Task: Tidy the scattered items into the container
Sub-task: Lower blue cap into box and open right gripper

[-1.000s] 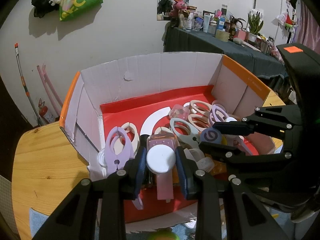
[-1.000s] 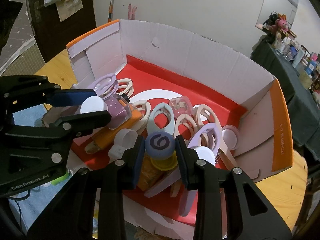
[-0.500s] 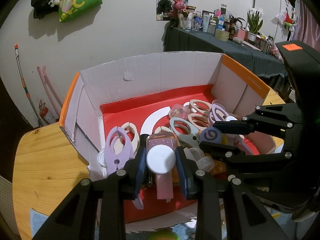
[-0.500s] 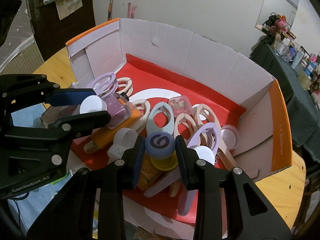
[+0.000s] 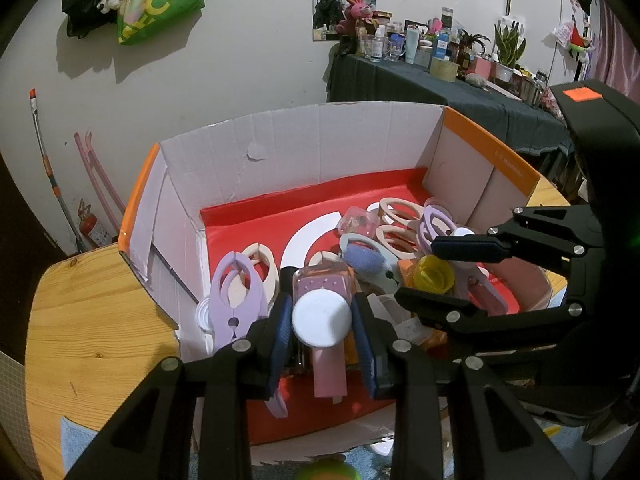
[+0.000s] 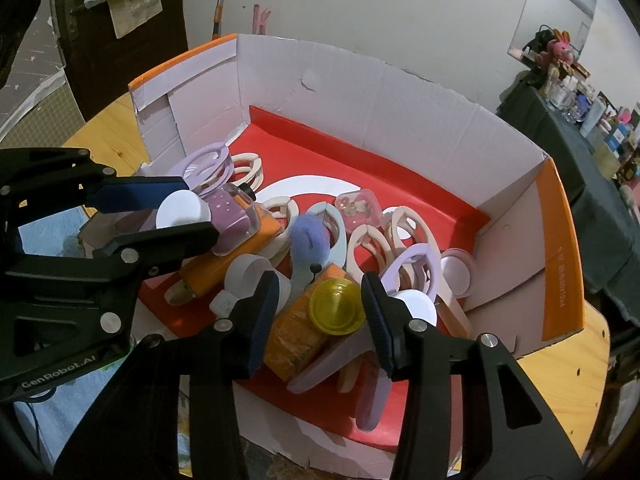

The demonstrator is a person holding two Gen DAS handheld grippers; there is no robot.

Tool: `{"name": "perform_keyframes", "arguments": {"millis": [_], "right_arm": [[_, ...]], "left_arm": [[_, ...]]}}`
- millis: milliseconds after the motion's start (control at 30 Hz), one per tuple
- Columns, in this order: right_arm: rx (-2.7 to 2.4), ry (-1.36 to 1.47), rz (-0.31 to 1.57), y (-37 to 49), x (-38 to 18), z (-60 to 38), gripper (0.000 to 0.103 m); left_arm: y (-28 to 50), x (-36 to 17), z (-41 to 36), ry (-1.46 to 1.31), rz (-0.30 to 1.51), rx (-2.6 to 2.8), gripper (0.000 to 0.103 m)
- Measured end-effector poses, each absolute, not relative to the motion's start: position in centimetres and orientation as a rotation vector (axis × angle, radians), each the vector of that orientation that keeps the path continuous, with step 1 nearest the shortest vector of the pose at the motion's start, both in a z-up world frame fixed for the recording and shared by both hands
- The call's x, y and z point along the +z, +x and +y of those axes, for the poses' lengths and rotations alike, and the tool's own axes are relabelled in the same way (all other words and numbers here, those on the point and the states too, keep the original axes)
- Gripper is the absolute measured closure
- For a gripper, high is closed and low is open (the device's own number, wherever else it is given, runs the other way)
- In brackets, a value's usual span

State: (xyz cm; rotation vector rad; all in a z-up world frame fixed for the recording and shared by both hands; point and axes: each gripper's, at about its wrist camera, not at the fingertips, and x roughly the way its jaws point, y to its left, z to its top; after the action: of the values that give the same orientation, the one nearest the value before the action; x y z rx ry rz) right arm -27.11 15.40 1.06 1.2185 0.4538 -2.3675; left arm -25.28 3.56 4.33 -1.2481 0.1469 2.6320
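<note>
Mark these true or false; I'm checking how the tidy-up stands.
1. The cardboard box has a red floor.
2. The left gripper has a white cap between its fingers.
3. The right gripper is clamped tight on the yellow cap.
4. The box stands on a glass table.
1. The cardboard box has a red floor: true.
2. The left gripper has a white cap between its fingers: true.
3. False. The right gripper is opening its jaws; the yellow cap lies between them with gaps on both sides.
4. False. The box stands on a wooden table.
</note>
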Motion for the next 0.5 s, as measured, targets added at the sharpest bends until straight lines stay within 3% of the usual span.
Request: {"name": "perform_keyframes", "arguments": {"millis": [500], "right_arm": [[-2.387,1.210,0.466,-26.87,1.30,15.54,0.056]], "left_arm": [[-25.35,4.33,3.24,-1.250,0.120,2.639,0.061]]}}
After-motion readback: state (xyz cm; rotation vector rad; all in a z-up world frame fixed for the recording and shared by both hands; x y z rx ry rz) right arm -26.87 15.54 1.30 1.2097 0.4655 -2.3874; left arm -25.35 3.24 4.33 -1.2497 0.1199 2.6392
